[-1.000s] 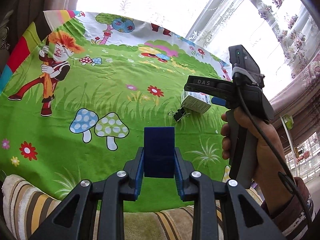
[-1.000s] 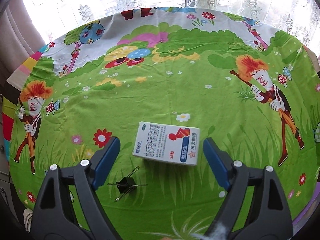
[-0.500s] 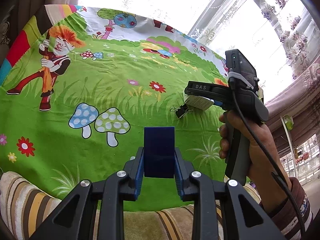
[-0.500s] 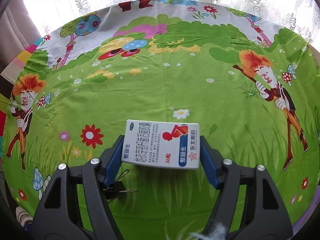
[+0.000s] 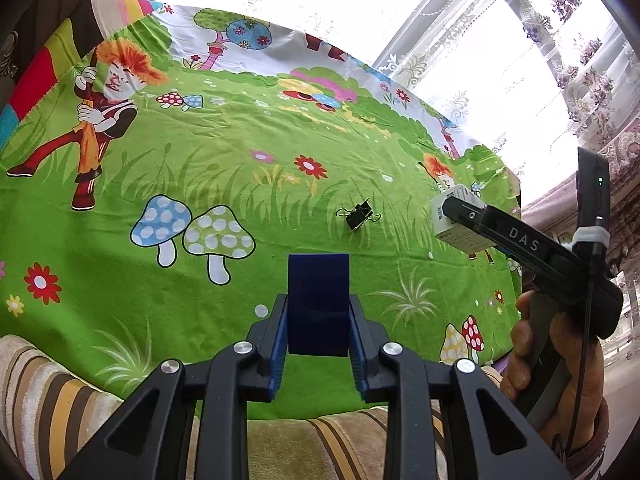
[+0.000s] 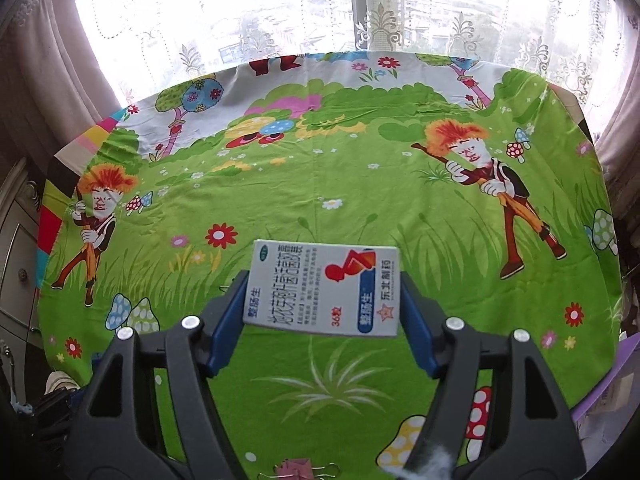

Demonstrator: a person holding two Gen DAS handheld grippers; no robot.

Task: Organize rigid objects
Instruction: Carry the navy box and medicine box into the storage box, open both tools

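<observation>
My left gripper (image 5: 319, 318) has its ribbed blue pads pressed against the two flat sides of a dark blue block (image 5: 319, 304), a smooth matte rectangle standing upright between them. My right gripper (image 6: 323, 300) pinches a white cardboard medicine box (image 6: 324, 289) by its short ends; the box is glossy, printed with blue characters and a red-orange figure, and it hangs clear above the cloth. From the left wrist view that same box (image 5: 456, 220) shows as a pale corner poking out past the black plastic finger marked DAS, with a hand (image 5: 560, 364) wrapped around the handle. Down on the tablecloth (image 5: 224, 168), a thin, faintly creased cotton printed with grass, mushrooms and cartoon figures, a black binder clip (image 5: 359, 216) lies with its wire loops splayed. A pink binder clip (image 6: 297, 471) sits at the near edge of the right wrist view. Lace curtains (image 6: 280, 12) hang behind.
</observation>
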